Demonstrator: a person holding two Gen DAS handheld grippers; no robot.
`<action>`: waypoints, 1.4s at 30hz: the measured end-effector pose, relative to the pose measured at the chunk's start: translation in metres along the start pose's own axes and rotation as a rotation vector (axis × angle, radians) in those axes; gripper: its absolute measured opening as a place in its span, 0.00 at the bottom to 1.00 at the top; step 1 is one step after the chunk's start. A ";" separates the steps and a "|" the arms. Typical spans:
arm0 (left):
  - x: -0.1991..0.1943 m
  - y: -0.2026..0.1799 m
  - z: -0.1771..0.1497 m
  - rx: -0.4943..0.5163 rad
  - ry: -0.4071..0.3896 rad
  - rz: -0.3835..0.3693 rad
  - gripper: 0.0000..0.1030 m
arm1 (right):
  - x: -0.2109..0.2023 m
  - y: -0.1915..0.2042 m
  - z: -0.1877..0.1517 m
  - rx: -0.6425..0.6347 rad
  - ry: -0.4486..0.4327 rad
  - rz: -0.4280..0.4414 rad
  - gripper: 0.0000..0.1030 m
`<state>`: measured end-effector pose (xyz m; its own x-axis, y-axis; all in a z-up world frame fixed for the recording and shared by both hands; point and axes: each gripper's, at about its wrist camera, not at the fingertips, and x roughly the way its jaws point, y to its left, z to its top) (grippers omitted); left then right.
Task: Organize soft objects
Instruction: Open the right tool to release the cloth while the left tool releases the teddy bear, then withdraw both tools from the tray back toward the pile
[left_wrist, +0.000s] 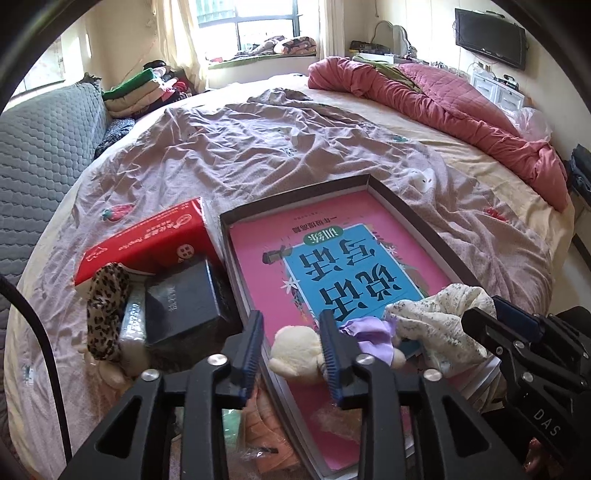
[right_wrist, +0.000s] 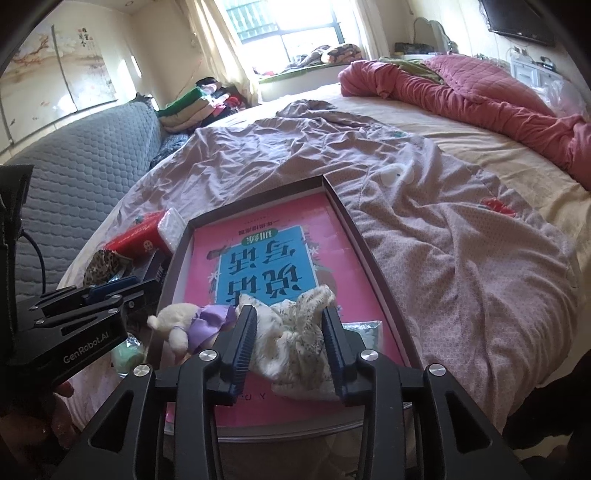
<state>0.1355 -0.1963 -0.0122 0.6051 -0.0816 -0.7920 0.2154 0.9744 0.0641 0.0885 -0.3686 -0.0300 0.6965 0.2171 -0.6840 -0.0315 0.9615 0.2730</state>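
A shallow dark-rimmed box (left_wrist: 417, 218) (right_wrist: 354, 218) lies on the bed with a pink book (left_wrist: 332, 258) (right_wrist: 258, 251) in it. A cream plush toy (left_wrist: 295, 350) (right_wrist: 177, 325) with a purple ribbon (left_wrist: 369, 332) lies at the box's near edge. My left gripper (left_wrist: 291, 354) is open with its fingers around the plush. A cream speckled cloth (left_wrist: 443, 325) (right_wrist: 291, 339) lies bunched on the book. My right gripper (right_wrist: 290, 350) is open with its fingers either side of the cloth. A leopard-print fabric piece (left_wrist: 105, 314) (right_wrist: 101, 264) lies left of the box.
A red tissue pack (left_wrist: 147, 240) (right_wrist: 136, 236) and a black box (left_wrist: 184, 302) sit left of the tray. A white earbud case (left_wrist: 421, 179) (right_wrist: 393, 175) lies on the wrinkled sheet. A pink quilt (left_wrist: 443, 99) is bunched at the far right. A grey sofa (left_wrist: 40, 147) stands left.
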 end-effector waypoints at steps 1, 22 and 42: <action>-0.002 0.000 0.000 0.002 -0.002 0.005 0.34 | -0.001 0.001 0.000 -0.002 -0.004 0.001 0.43; -0.038 0.011 -0.003 -0.007 -0.043 0.059 0.58 | -0.032 0.017 0.016 -0.047 -0.067 -0.065 0.61; -0.075 0.036 -0.008 -0.025 -0.078 0.130 0.68 | -0.060 0.056 0.024 -0.101 -0.117 -0.047 0.72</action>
<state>0.0919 -0.1537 0.0446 0.6844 0.0306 -0.7285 0.1130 0.9826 0.1474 0.0627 -0.3322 0.0424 0.7772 0.1559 -0.6096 -0.0649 0.9835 0.1688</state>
